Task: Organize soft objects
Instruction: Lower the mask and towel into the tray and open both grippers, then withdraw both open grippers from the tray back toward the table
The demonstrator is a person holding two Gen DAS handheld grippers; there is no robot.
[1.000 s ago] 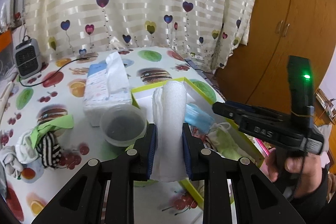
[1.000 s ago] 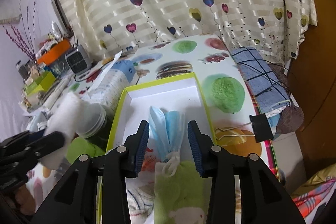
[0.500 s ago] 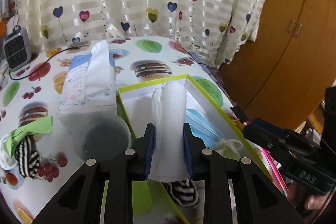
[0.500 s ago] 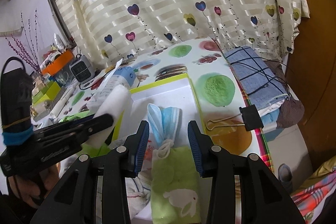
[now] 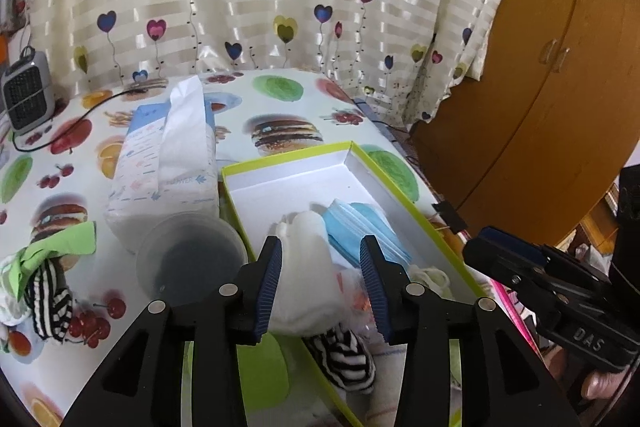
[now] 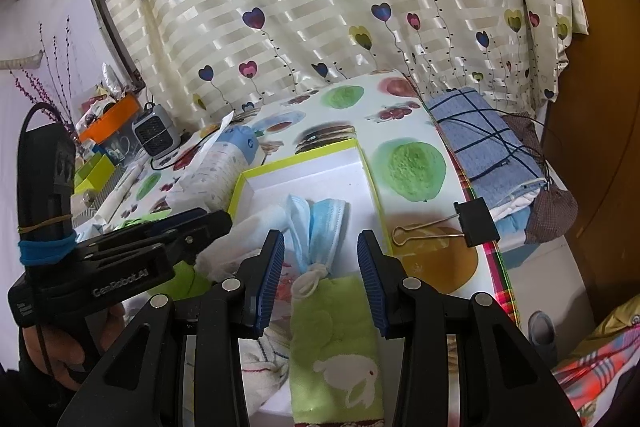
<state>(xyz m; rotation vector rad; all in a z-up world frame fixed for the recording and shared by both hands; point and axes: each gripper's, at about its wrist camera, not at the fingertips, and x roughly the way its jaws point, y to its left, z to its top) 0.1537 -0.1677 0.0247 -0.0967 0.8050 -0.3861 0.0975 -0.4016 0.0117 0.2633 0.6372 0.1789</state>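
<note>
A white box with a yellow-green rim (image 5: 280,167) stands on the fruit-print tablecloth. Inside lie a white rolled cloth (image 5: 308,279), a blue face mask (image 5: 360,227) and a striped sock (image 5: 344,355). My left gripper (image 5: 320,247) hangs over the box, its jaws opening around the white cloth. The cloth rests in the box against the left pad, clear of the right pad. My right gripper (image 6: 320,237) is open above the knotted blue mask (image 6: 320,223) and a green rabbit towel (image 6: 336,343), pressing on neither.
Left of the box are a tissue pack (image 5: 168,163) and a translucent cup (image 5: 192,263). A striped sock with green cloth (image 5: 48,287) lies at the table's left; a small heater (image 5: 24,95) stands behind. A binder clip (image 6: 476,223) and blue checked cloth (image 6: 480,139) sit right.
The left gripper carried the white cloth roll over the box and lowered it. Its jaws have spread and the roll now lies slumped inside. The right gripper stays as it was.
</note>
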